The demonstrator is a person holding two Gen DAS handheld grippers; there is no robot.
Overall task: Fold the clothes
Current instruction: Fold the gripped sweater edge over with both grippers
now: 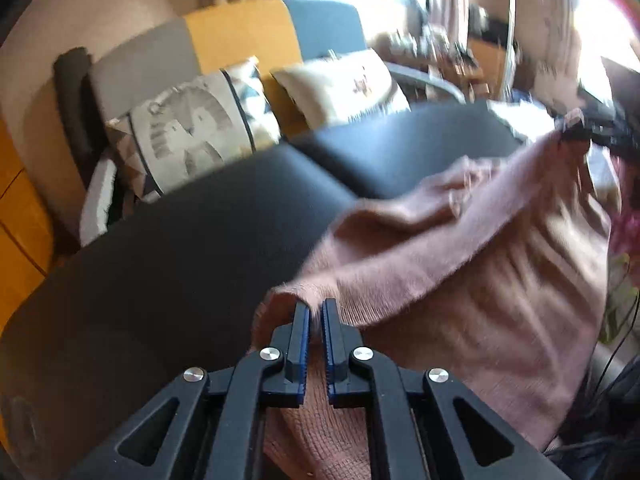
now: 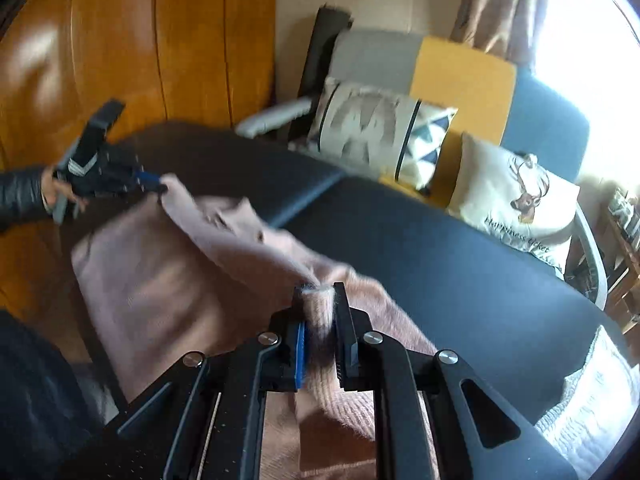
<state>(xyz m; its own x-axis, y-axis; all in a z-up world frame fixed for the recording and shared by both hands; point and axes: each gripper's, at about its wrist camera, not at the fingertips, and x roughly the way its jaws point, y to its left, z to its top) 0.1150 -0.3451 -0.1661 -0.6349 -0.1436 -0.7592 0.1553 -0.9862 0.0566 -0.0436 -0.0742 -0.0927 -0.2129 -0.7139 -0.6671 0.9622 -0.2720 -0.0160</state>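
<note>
A pink knitted sweater [image 1: 500, 280] hangs lifted over a black padded table [image 1: 192, 248]. My left gripper [image 1: 316, 308] is shut on one end of the sweater's upper edge. My right gripper [image 2: 320, 292] is shut on the other end, with a wad of pink knit between its pads. The edge runs taut between the two grippers, and the cloth drapes down below it. In the left wrist view the right gripper [image 1: 576, 132] shows at the far right, and in the right wrist view the left gripper [image 2: 160, 186] shows at the far left, held by a hand in a dark sleeve. The sweater [image 2: 168, 280] is blurred by motion.
Behind the black table [image 2: 460, 256] stands a sofa in grey, yellow and blue [image 1: 240, 32] with a patterned cushion [image 1: 188, 128] and a cream deer cushion [image 2: 516, 196]. A wooden panel wall [image 2: 120, 48] is on the left. Cluttered shelves [image 1: 440, 48] sit by a bright window.
</note>
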